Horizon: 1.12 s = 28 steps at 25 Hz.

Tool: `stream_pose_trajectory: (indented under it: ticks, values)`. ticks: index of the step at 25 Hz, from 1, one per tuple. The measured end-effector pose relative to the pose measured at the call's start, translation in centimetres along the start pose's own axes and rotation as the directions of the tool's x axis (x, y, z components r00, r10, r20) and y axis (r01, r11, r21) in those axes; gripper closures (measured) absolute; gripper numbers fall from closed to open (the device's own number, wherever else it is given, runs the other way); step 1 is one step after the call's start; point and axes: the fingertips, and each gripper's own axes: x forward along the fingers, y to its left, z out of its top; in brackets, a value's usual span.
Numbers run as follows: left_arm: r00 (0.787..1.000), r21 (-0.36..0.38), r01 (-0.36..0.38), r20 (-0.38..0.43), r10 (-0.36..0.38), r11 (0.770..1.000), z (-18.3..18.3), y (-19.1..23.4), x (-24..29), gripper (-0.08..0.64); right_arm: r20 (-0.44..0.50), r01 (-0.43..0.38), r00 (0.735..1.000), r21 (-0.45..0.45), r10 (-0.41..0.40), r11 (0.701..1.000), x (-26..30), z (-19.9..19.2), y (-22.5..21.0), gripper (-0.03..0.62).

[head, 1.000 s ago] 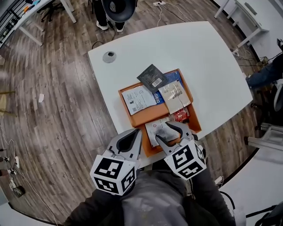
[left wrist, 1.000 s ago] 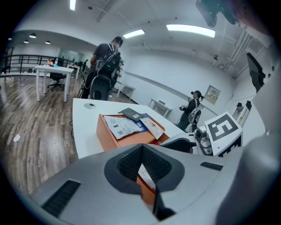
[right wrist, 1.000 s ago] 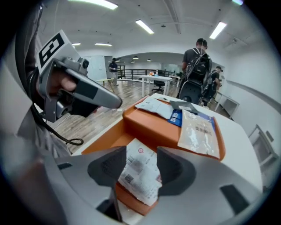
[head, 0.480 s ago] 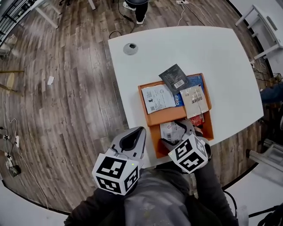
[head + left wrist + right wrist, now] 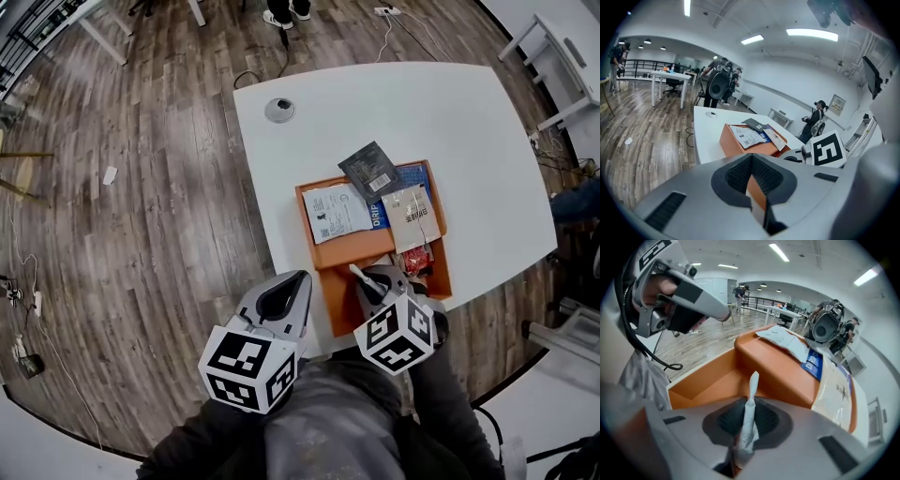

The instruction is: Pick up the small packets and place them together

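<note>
My right gripper is over the near, lower compartment of the orange tray. Its jaws have just been closing and now pinch a small white packet, which stands edge-on between them. On the tray's raised far part lie a white printed packet, a dark grey packet, a blue packet and a beige packet. A red packet peeks out beside my right gripper. My left gripper hangs off the table's near edge, left of the tray, jaws shut with nothing held.
The tray sits near the front edge of a white table with a round cable port at its far left corner. Wooden floor lies to the left. Other white desks stand at the far right.
The white packet lay flat in the tray's near compartment; now my right gripper has sunk onto it and shut, and the packet stands on edge. The left gripper has hardly moved.
</note>
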Motion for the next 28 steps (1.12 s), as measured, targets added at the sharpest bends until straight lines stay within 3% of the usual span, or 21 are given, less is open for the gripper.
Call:
stream_pose_trajectory:
  ticks: [15, 22, 28]
  values:
    - [0.990, 0.080, 0.076, 0.112, -0.084, 0.994, 3.0, -2.4, -3.5, 0.563, 0.195, 0.156, 0.968, 0.027, -0.158, 0.987, -7.8, 5.9, 0.0, 0.551]
    - [0.980, 0.081, 0.054, 0.186, -0.068, 0.995, 5.5, -2.2, -5.0, 0.563, 0.282, 0.240, 0.931, 0.005, -0.232, 0.971, -11.1, 10.0, -3.2, 0.551]
    - [0.977, 0.056, 0.018, 0.212, -0.030, 0.998, 7.1, -1.0, -4.7, 0.563, 0.319, 0.260, 0.918, -0.033, -0.237, 0.965, -11.5, 12.7, -5.2, 0.551]
